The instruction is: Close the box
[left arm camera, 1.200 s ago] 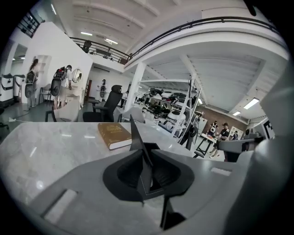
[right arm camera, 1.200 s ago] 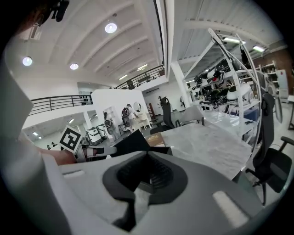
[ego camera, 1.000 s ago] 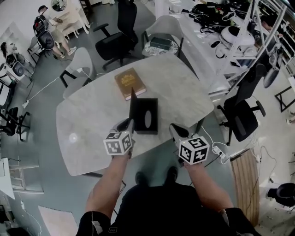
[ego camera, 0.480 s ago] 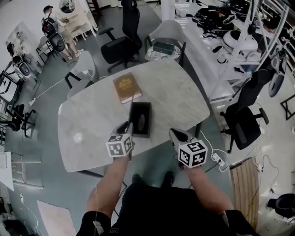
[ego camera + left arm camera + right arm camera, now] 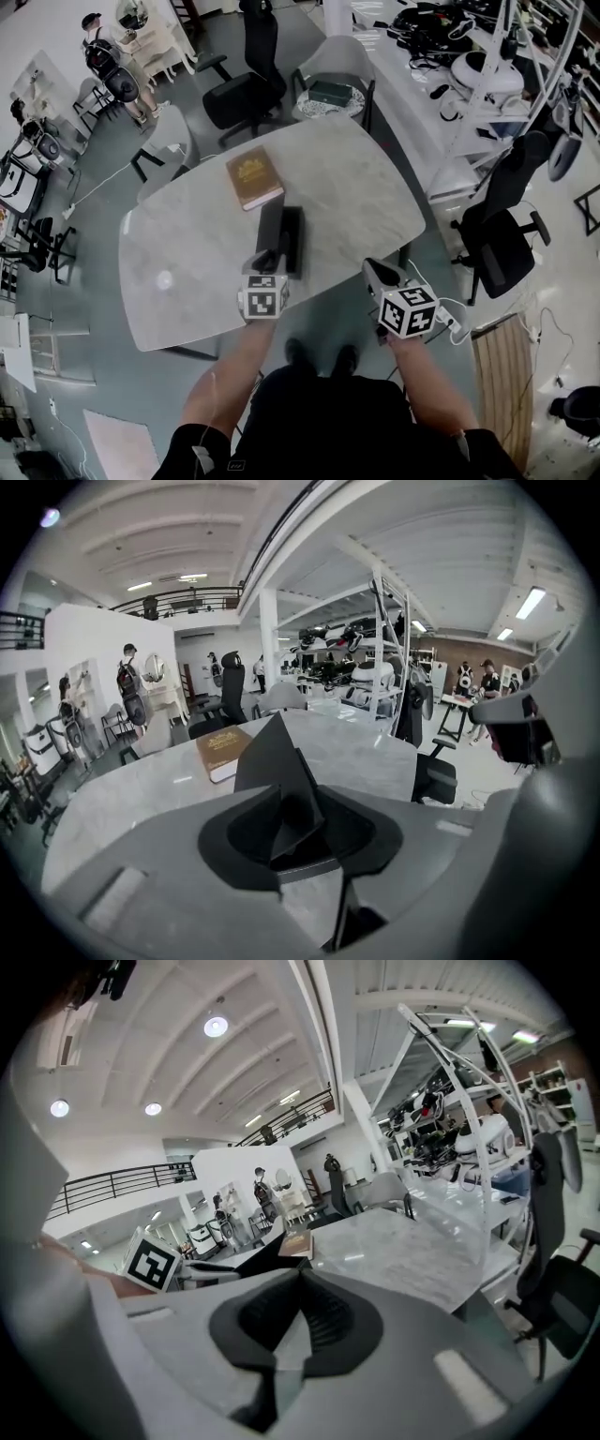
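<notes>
A black box (image 5: 292, 240) lies on the marble table (image 5: 366, 187), near its front edge. Its thin black lid (image 5: 270, 228) stands up along the left side and leans over the box. My left gripper (image 5: 266, 260) is at the lid's near end. In the left gripper view the lid (image 5: 274, 761) rises between the jaws, which are opening, and the pads stand off it. My right gripper (image 5: 376, 273) hovers past the table's front edge, right of the box, shut with nothing in it (image 5: 300, 1275).
A brown book (image 5: 253, 178) lies just beyond the box. A black office chair (image 5: 246, 94) and a white chair (image 5: 333, 61) stand at the far side. Another black chair (image 5: 502, 244) is at the right. People stand far off at the upper left.
My left gripper has moved right with the lid, swinging it from upright at the box's left side to leaning over the box. The right gripper drifted slightly right.
</notes>
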